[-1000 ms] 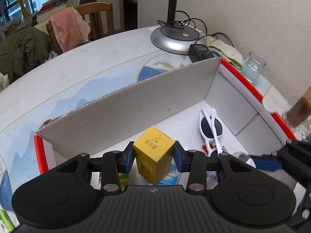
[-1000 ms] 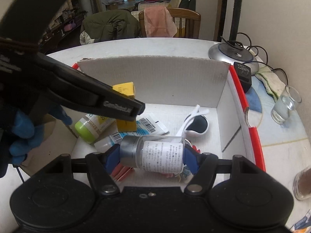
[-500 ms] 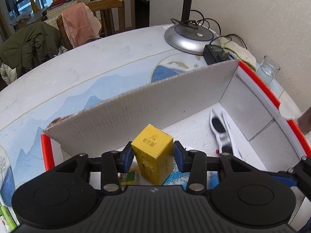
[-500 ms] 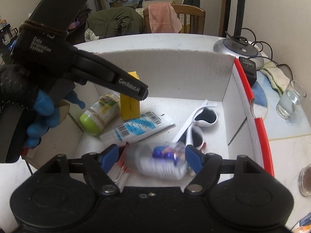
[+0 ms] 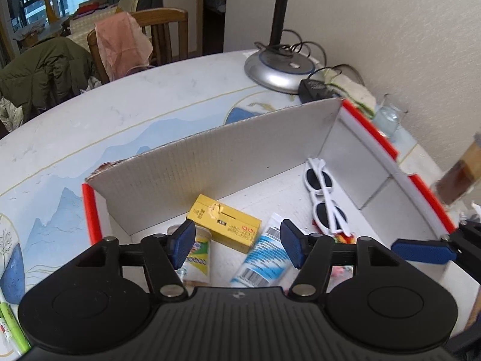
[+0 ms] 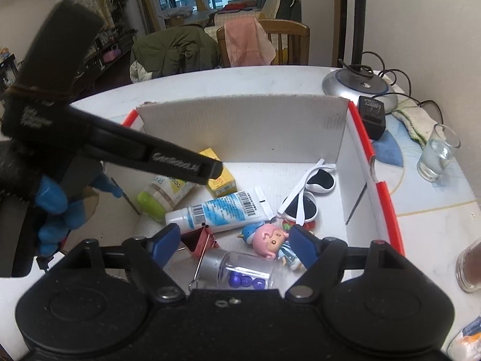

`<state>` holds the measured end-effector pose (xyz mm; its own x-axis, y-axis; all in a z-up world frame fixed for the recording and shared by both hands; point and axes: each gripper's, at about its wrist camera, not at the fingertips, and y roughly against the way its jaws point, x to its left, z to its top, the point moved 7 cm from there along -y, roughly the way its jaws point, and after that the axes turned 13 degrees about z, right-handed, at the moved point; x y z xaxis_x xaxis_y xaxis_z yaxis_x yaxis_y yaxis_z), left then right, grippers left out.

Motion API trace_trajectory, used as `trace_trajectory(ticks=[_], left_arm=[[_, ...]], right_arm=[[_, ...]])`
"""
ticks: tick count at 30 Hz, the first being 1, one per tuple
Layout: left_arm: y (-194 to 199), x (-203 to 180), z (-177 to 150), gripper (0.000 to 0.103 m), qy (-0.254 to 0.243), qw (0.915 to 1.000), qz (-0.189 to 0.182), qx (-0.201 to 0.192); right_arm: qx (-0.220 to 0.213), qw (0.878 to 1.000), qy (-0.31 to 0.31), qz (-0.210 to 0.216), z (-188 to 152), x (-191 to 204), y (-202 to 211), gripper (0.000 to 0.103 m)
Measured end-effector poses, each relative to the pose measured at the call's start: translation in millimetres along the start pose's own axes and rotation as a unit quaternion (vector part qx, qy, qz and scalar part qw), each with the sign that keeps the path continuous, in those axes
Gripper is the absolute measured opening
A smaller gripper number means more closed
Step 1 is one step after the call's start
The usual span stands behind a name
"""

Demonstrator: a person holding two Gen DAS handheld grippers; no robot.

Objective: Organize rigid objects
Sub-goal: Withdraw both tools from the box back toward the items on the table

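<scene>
A white cardboard box with red edges (image 5: 228, 153) (image 6: 240, 126) sits on the table. Inside lie a yellow carton (image 5: 224, 224) (image 6: 221, 180) on its side, a blue-white tube (image 5: 264, 255) (image 6: 219, 210), a green-capped bottle (image 5: 197, 255) (image 6: 162, 192), white sunglasses (image 5: 326, 192) (image 6: 309, 192), a clear bottle with blue beads (image 6: 240, 270), a small doll (image 6: 270, 240) and a red clip (image 6: 200, 240). My left gripper (image 5: 237, 243) is open and empty above the carton; its body shows in the right wrist view (image 6: 120, 147). My right gripper (image 6: 233, 243) is open and empty above the clear bottle.
A lamp base (image 5: 279, 69) (image 6: 357, 84), a black adapter (image 6: 371, 114) and a cloth (image 5: 351, 90) stand behind the box. A glass of water (image 6: 437, 153) and a brown jar (image 5: 460, 174) (image 6: 470, 264) stand to the right. Chairs with clothes stand beyond the table.
My left gripper opened and let go of the yellow carton, which now lies on its side in the box. My right gripper released the clear bottle into the box and drew back.
</scene>
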<state>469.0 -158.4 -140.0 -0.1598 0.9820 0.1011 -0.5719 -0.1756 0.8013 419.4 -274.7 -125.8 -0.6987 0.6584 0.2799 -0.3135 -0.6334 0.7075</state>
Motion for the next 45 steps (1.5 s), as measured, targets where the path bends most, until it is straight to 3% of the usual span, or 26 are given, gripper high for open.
trace_trajectory(ticks=[14, 17, 24, 26, 45], left_arm=[[71.6, 31.1, -16.0, 0.062, 0.014, 0.9984, 0.006, -0.055], [86.3, 40.8, -21.7, 0.074, 0.020, 0.9976, 0.005, -0.067], [120.1, 65.9, -38.1, 0.076, 0.036, 0.9953, 0.006, -0.089], [127.7, 73.7, -43.4, 0.081, 0.043, 0.9948, 0.006, -0.092], [164.5, 158.2, -96.8, 0.086, 0.091, 0.9912, 0.004, -0.097]], right_arm=[[-0.042, 0.999, 0.001, 0.004, 6.1, 25.6, 34.1, 0.088], [-0.046, 0.999, -0.006, 0.006, 5.2, 31.6, 38.3, 0.091], [-0.074, 0.997, -0.019, 0.009, 8.4, 48.3, 50.7, 0.099], [-0.084, 0.996, -0.023, 0.011, 9.0, 54.6, 53.9, 0.101], [-0.091, 0.995, -0.019, 0.042, 5.5, 143.5, 42.9, 0.102]])
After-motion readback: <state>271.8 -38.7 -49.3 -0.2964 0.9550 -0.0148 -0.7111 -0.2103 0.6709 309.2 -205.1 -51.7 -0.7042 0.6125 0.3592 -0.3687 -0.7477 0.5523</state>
